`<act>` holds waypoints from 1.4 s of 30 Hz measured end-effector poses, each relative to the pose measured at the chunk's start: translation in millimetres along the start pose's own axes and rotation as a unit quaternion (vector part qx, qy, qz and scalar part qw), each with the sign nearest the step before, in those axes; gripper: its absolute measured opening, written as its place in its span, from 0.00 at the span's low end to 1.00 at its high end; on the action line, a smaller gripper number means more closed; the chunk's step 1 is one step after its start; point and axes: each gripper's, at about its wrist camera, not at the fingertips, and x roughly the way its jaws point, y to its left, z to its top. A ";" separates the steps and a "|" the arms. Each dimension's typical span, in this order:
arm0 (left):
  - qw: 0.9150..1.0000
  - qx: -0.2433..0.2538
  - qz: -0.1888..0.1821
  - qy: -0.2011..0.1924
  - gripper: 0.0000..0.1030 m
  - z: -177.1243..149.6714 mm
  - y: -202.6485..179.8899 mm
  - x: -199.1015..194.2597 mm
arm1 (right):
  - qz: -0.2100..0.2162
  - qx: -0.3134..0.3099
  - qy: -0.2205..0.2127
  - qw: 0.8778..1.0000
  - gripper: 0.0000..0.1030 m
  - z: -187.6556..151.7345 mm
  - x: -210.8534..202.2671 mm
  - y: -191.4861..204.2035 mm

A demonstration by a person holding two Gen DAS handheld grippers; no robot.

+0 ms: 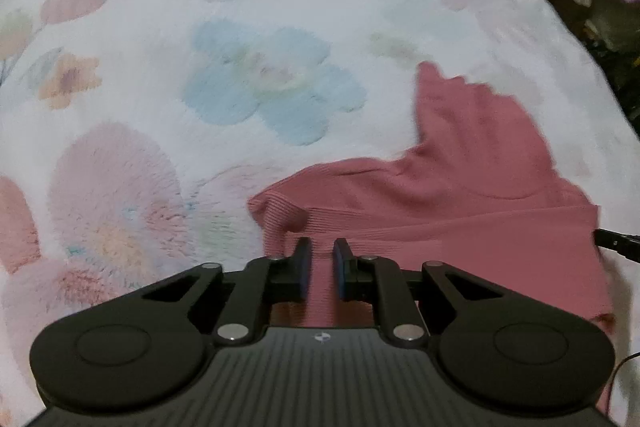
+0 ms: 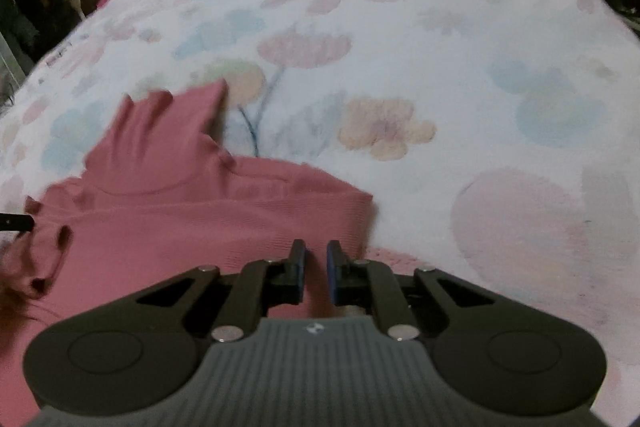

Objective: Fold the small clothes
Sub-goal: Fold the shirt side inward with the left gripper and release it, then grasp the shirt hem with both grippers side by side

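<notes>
Pink ribbed garment lies on the floral fleece blanket, its near hem hidden under both tools. Left gripper and right gripper each hover narrowly parted over the cloth — whether either pinches it, I cannot tell.

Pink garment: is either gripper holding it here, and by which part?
Both seem to. The left gripper and right gripper each have the pink garment between narrowly parted fingers at its near edge, left and right ends; a firm clamp cannot be confirmed.
</notes>
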 end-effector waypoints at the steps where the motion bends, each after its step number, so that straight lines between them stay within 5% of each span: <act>1: 1.000 -0.003 0.001 0.002 0.15 0.4 3.3 3.6 | -0.007 -0.003 0.009 1.000 0.05 0.2 9.1 -1.3; 6: 1.000 0.006 -0.019 -0.004 0.14 11.7 7.4 -11.1 | -0.010 -0.014 0.016 1.000 0.06 3.8 13.6 -6.5; 10: 0.998 0.053 -0.019 -0.033 0.36 36.5 -7.5 -27.9 | 0.000 -0.070 -0.002 0.998 0.16 23.1 -3.0 12.1; 15: 0.996 0.068 -0.040 -0.048 0.45 67.6 -34.4 -14.3 | 0.027 -0.097 -0.016 0.995 0.39 61.6 2.9 47.5; 27: 0.993 0.000 -0.110 -0.041 0.50 104.1 -51.7 63.3 | 0.097 -0.027 0.005 0.995 0.36 126.6 74.0 66.9; 30: 0.992 -0.019 -0.119 -0.038 0.45 107.8 -51.6 78.7 | 0.105 -0.008 0.009 0.994 0.34 133.2 89.3 64.5; 32: 0.991 -0.025 -0.125 -0.034 0.31 107.8 -52.8 85.8 | 0.112 0.005 0.010 0.994 0.27 135.8 100.0 63.3; 35: 0.990 -0.021 -0.139 -0.031 0.04 107.7 -54.0 86.3 | 0.126 0.021 0.008 0.992 0.00 135.3 108.2 60.7; 42: 0.985 0.032 -0.158 -0.066 0.04 100.7 -55.2 34.5 | 0.161 -0.034 -0.030 0.986 0.00 131.6 64.4 55.6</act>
